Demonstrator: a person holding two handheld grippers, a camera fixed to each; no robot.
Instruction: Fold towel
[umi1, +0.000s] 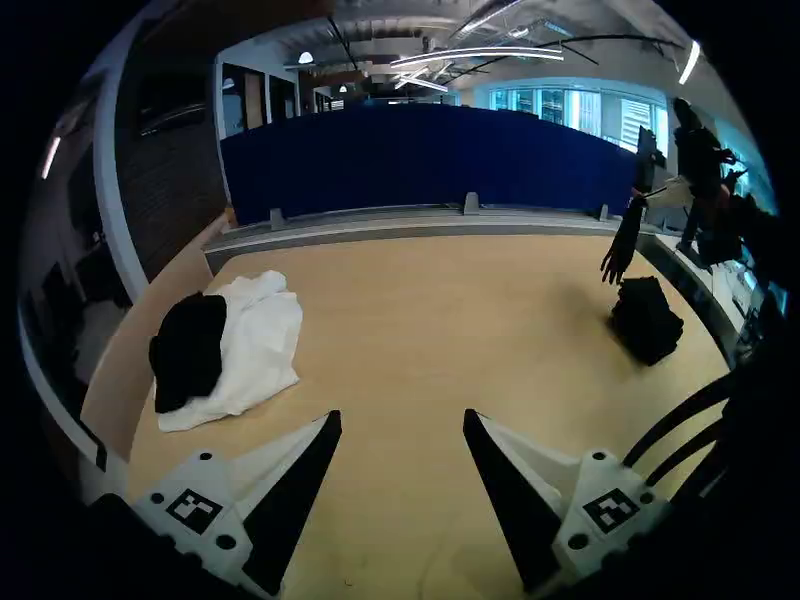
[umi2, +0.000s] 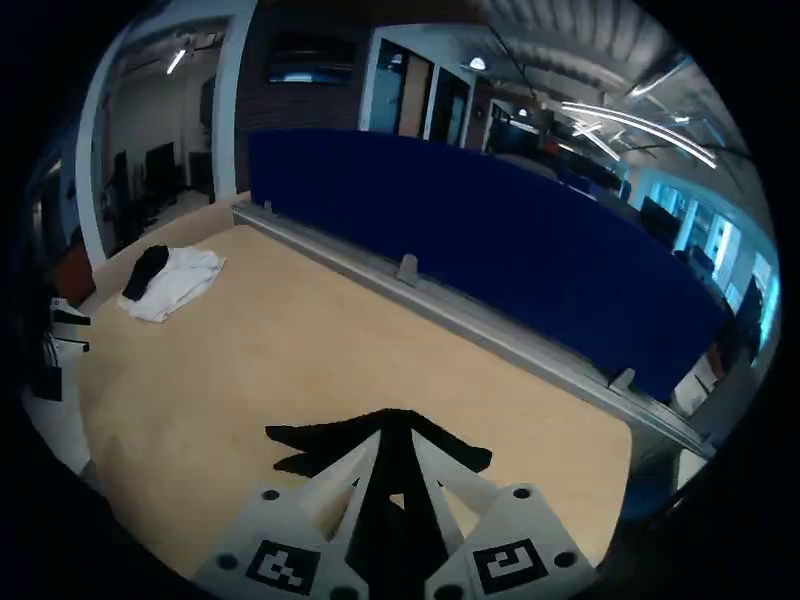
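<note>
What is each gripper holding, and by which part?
The right gripper pinches a black towel by one end, the rest hanging; the left gripper is open, holding nothing.

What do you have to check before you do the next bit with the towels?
1. Left gripper free: ok, its fingers are apart with nothing between them.
2. Right gripper has a grip: ok, its fingers are shut on a black cloth.
3. Held cloth lies flat: cannot tell, the fingers hide much of it.
4. Room on the table ahead of the left gripper: ok, bare wood there.
5. White towel ready to fold: not ok, it is crumpled and a black towel lies on it.
</note>
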